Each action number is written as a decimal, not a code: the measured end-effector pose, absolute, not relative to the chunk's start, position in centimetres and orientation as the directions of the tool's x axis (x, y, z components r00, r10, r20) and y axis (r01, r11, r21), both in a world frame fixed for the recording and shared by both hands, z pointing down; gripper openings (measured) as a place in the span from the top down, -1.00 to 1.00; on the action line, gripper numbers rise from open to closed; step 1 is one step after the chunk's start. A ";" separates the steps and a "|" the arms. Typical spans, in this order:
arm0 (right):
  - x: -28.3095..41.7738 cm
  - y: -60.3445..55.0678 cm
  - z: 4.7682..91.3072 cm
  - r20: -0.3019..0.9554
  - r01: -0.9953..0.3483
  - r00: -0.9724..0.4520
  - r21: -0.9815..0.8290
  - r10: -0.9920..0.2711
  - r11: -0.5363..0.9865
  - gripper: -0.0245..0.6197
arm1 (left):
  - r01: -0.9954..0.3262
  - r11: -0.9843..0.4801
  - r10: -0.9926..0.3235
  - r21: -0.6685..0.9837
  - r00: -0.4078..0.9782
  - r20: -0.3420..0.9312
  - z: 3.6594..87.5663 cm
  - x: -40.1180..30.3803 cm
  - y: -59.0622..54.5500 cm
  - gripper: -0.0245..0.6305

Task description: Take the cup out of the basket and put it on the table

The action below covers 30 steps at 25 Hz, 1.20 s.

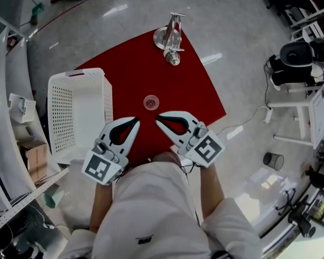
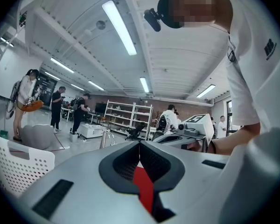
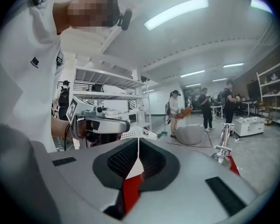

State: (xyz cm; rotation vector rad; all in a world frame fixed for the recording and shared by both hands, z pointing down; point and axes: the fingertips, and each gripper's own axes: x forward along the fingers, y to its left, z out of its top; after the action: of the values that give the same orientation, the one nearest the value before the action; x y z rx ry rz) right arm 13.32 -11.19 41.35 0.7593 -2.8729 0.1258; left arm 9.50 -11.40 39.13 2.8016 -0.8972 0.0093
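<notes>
A small clear cup [image 1: 151, 102] stands upright on the red table [image 1: 135, 63], just right of the white perforated basket [image 1: 86, 72], whose inside looks empty. My left gripper [image 1: 136, 121] and right gripper [image 1: 157, 117] hover close to my body at the table's near edge, tips pointing toward each other just below the cup. Both are shut with nothing between the jaws. In the left gripper view the left gripper [image 2: 139, 144] has its tips together, and the basket [image 2: 18, 164] shows at lower left. In the right gripper view the right gripper [image 3: 138, 142] is likewise shut and holds nothing.
A shiny metal stand [image 1: 171, 36] sits at the table's far edge, also visible as the metal stand [image 3: 222, 149] in the right gripper view. White shelving [image 1: 11, 90] runs along the left. Equipment and a small black cylinder [image 1: 273, 160] stand on the floor at right. Several people stand far off.
</notes>
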 end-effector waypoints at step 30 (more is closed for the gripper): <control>13.2 -8.8 40.8 0.131 -0.544 -0.837 -0.098 -0.531 0.833 0.90 | -0.551 -0.815 -0.551 0.178 0.833 0.057 39.1 8.7 -9.6 0.89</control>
State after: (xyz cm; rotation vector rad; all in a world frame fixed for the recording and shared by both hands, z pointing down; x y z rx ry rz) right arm 13.18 -8.84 40.80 0.8570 -2.9136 0.2001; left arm 8.65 -9.56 39.09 2.8267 -0.8581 0.0038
